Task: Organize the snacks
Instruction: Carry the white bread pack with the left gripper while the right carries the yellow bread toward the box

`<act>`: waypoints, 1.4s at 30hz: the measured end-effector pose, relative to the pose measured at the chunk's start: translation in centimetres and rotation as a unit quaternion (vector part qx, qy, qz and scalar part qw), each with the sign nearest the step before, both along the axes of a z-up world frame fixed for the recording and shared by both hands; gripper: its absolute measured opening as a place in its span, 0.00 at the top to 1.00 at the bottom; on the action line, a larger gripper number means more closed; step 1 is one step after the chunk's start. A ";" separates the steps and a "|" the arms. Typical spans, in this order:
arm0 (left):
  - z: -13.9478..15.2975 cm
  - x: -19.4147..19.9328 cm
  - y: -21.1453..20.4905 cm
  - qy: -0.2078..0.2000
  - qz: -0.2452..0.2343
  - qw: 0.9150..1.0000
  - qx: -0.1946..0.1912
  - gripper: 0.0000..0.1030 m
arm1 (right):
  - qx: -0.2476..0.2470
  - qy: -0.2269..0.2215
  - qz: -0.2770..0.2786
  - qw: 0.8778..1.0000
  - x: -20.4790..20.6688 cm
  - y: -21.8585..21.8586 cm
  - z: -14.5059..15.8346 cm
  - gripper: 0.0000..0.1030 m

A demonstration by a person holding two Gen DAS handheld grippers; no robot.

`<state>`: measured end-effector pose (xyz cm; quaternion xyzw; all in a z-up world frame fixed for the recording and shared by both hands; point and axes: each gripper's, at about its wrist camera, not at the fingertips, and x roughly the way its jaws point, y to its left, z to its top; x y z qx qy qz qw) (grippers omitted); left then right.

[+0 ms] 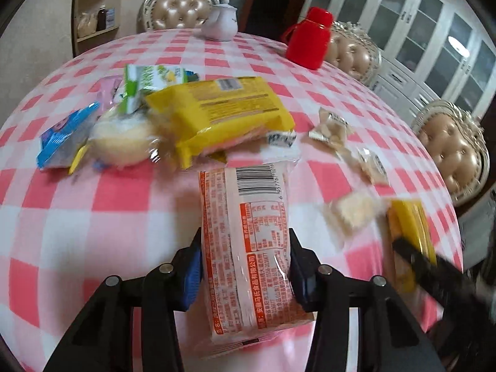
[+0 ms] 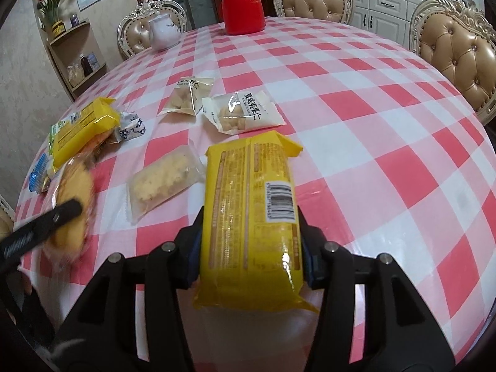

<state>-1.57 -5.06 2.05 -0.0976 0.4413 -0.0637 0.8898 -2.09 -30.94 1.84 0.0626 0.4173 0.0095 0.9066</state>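
- On the pink-and-white checked tablecloth (image 2: pixel 356 99), snacks lie scattered; a red flask (image 2: pixel 242 6) stands at twelve o'clock of the right wrist view, a white teapot (image 2: pixel 163 32) at eleven; padded chairs (image 2: pixel 458 52) ring the far edge.
- Left gripper (image 1: pixel 245 266): jaws clamped on an orange-printed clear packet (image 1: pixel 248 248), which runs lengthwise between the pads; barcode uppermost, dense Chinese print, too small to read reliably.
- Right gripper (image 2: pixel 251 254): jaws clamped on a yellow packet (image 2: pixel 251 214), barcode label at its right side; remaining print illegible.
- Left wrist view, ten to twelve o'clock: a heap of snacks directly beyond the held packet; a second yellow packet (image 1: pixel 223 108) atop it, a green-and-white packet (image 1: pixel 148 83) behind, a round pale bun in clear wrap (image 1: pixel 124 142), a blue packet (image 1: pixel 65 142) at nine.
- Right wrist view: a clear-wrapped crumbly cake (image 2: pixel 164 183) just beside the yellow packet at ten o'clock; two small white sachets beyond, the nearer sachet (image 2: pixel 245 111) with bold Chinese characters; the farther sachet (image 2: pixel 189 96) unreadable.
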 end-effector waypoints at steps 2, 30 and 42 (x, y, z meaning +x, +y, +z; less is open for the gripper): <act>0.1 -0.6 0.2 -0.006 -0.008 1.000 0.012 0.52 | -0.010 0.002 0.003 1.000 0.1 0.4 0.0 0.39; 1.0 -3.0 -0.7 -0.083 -0.033 0.996 -0.025 0.54 | 0.148 -0.085 -0.010 0.985 -3.4 -2.3 1.5 0.50; 1.1 -8.5 -4.2 -0.080 -0.069 0.993 -0.049 0.54 | 0.188 -0.078 0.030 0.979 -9.1 -0.3 0.9 0.50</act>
